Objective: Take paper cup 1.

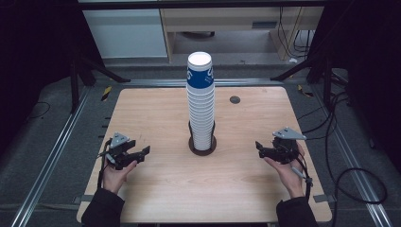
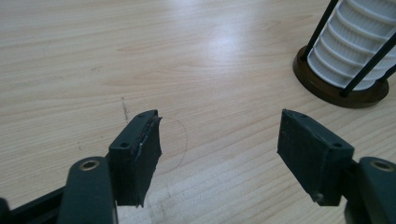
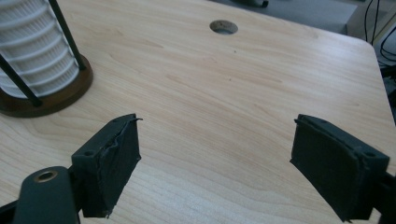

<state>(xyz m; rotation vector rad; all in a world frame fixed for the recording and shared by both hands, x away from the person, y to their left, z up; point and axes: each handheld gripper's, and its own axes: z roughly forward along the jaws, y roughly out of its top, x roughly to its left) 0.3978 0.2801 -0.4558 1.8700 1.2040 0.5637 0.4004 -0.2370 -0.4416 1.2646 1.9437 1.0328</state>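
Left gripper: jaws spread, holding nothing, low over the worktop at 8 o'clock. One tall stack of paper cups, top cup blue-banded, stands upright in one dark round holder at centre. Right gripper: jaws likewise spread and empty, at 4 o'clock. One cable hole at 1 o'clock.

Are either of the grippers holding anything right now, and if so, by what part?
Nothing is held. The left gripper and the right gripper both have their jaws apart over bare table, on either side of the cup stack.
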